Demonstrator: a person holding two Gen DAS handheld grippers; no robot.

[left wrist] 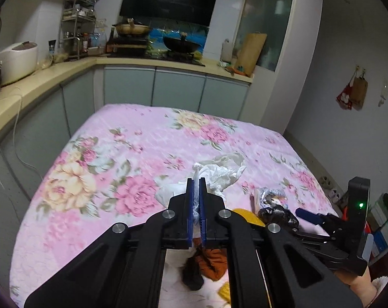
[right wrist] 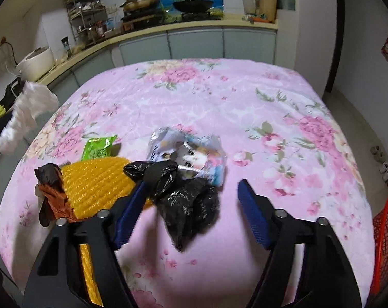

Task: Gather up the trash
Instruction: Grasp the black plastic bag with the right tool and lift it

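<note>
Kitchen, with a bench draped in a pink floral quilted cloth (right wrist: pixel 245 102) carrying the litter.

Left claw (left wrist: pixel 196 182): blue pads pressed nearly together, pinching a crumpled white thin plastic bag (left wrist: pixel 219 172). The bag spills out ahead of the tips and a little to their right; a strip of it runs back between the pads. In the right wrist view the same bag hangs off the far left edge, lifted clear of the cloth.

Right claw (right wrist: pixel 191 192): jaws partly apart, angled down at the cloth, holding nothing. No earlier look to compare. Between the two pads, just ahead, lies a crumpled black plastic bag (right wrist: pixel 191 205); its twisted upper end touches or nearly touches the left pad (right wrist: pixel 132 205), the right pad stands clear of it.

Just beyond the black bag, touching it, a shiny foil snack wrapper printed with a cartoon face (right wrist: pixel 188 154). Left of the claw, a yellow woven mat (right wrist: pixel 96 182) runs under the left finger. On the mat's left edge sits a brown and rust-orange crumpled wrapper (right wrist: pixel 52 195). Beyond the mat, a small green snack packet (right wrist: pixel 97 146), flat on the cloth.

Far right of the claw, past the cloth's edge, a red mesh basket (right wrist: pixel 386 231), only partly in view.

Behind the bench: kitchen worktop with a white rice cooker (left wrist: pixel 17 61) and a black wok (left wrist: pixel 182 43).
</note>
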